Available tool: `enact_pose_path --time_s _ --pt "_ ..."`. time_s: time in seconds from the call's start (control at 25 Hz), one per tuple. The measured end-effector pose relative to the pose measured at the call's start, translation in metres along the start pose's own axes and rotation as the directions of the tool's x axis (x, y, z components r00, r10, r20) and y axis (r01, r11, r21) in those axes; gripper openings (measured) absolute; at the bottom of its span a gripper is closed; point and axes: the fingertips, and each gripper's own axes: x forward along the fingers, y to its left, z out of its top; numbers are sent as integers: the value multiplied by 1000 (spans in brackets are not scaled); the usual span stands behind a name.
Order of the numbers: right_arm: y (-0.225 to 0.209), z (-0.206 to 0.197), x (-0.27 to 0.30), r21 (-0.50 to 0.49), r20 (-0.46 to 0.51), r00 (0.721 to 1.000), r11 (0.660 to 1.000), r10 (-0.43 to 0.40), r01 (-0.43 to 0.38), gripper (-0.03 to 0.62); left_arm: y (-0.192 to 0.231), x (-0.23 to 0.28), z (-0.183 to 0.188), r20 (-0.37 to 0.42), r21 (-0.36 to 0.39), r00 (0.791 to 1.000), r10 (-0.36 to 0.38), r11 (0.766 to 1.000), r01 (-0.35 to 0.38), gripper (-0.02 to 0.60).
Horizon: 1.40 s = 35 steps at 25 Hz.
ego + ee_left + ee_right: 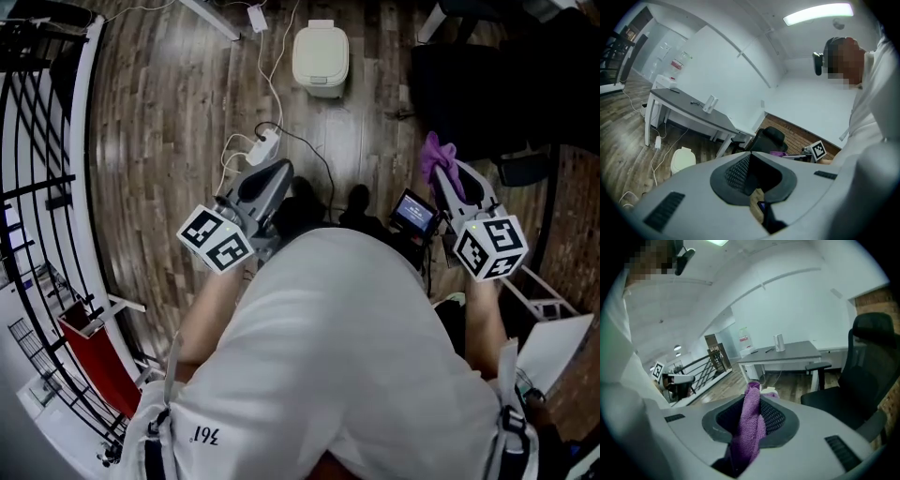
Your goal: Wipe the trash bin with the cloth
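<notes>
A cream trash bin (320, 58) with a closed lid stands on the wood floor ahead of me; it also shows as the bin (682, 160) at lower left in the left gripper view. My right gripper (448, 178) is shut on a purple cloth (439, 157), which bunches up out of the jaws. In the right gripper view the cloth (750, 427) hangs pinched between the pads. My left gripper (267, 180) is shut with nothing in it, held at the left of my body. Both grippers are well short of the bin.
A white power strip (262, 148) and cables (272, 84) lie on the floor between me and the bin. A black railing (37, 141) runs along the left. A grey desk (689, 110) and a black office chair (855, 380) stand nearby. A small screen (413, 214) sits beside my right gripper.
</notes>
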Motion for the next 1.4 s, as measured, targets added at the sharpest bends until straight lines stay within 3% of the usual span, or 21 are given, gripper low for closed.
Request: enact_pose_path --time_s 0.12,0.28,0.44,0.64,0.84,1.0,1.4 --pt "19 3 2 82 37 998 996 44 -47 84 0 -5 -3 5 -5 1000 -10 1000 10 3" --pt "24 8 1 67 59 998 998 1 -5 84 4 -8 -2 -2 7 999 -35 999 35 3" --pt "30 14 4 92 91 995 995 -48 39 84 13 -9 -1 -50 68 997 -58 996 61 3" --pt "59 26 18 119 120 992 993 -29 15 84 23 -13 -1 -136 163 986 -99 979 121 3" --pt "87 36 31 149 151 988 989 -21 -2 84 37 -20 15 -61 79 990 -124 989 128 3" --pt "97 43 33 173 172 985 985 -27 -3 83 54 -26 27 -24 53 993 -116 992 117 3" --pt "110 45 37 170 168 985 985 -31 2 83 45 -26 33 -30 73 983 -179 981 181 3"
